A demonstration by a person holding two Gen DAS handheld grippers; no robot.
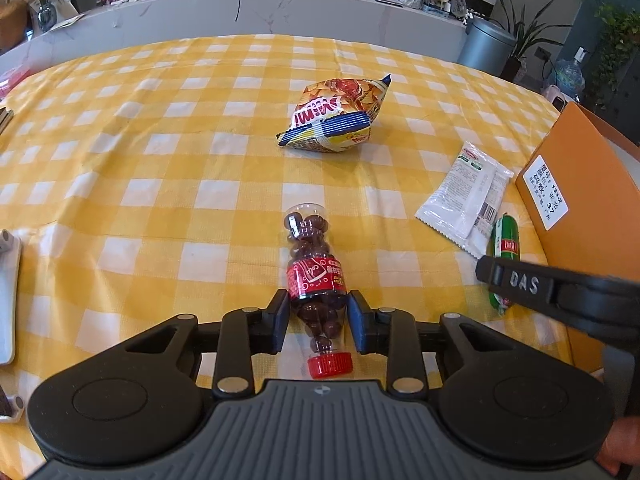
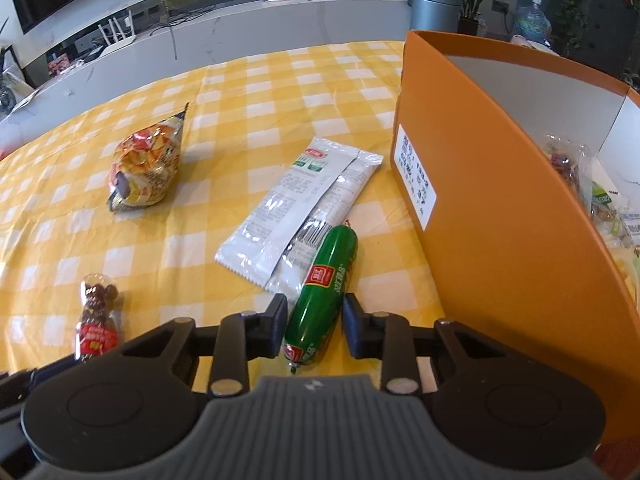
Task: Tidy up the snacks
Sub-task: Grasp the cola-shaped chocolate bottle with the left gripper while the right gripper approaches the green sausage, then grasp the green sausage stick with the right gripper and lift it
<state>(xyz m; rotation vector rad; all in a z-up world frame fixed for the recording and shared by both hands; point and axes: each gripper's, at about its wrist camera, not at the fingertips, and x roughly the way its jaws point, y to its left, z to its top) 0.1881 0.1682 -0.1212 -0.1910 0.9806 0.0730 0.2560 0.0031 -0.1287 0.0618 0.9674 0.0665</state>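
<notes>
Snacks lie loose on the yellow-checked surface (image 1: 160, 152); some already sit in the orange box (image 2: 500, 208) at frame right. Candy bottle (image 1: 316, 280), lower centre of the left view, lies between your left tongs (image 1: 318, 322), red cap toward the camera. Pads flank it; contact unclear, cannot tell if clamped. Green sausage (image 2: 320, 296), lower centre of the right view, lies between your right tongs (image 2: 314, 326); these stand apart, gaps visible both sides. White sachets (image 2: 296, 212) touch the sausage's far end; chip bag (image 2: 146, 164) sits further off, upper left. Step looks like double pickup. Next: close, lift, carry to the box.
</notes>
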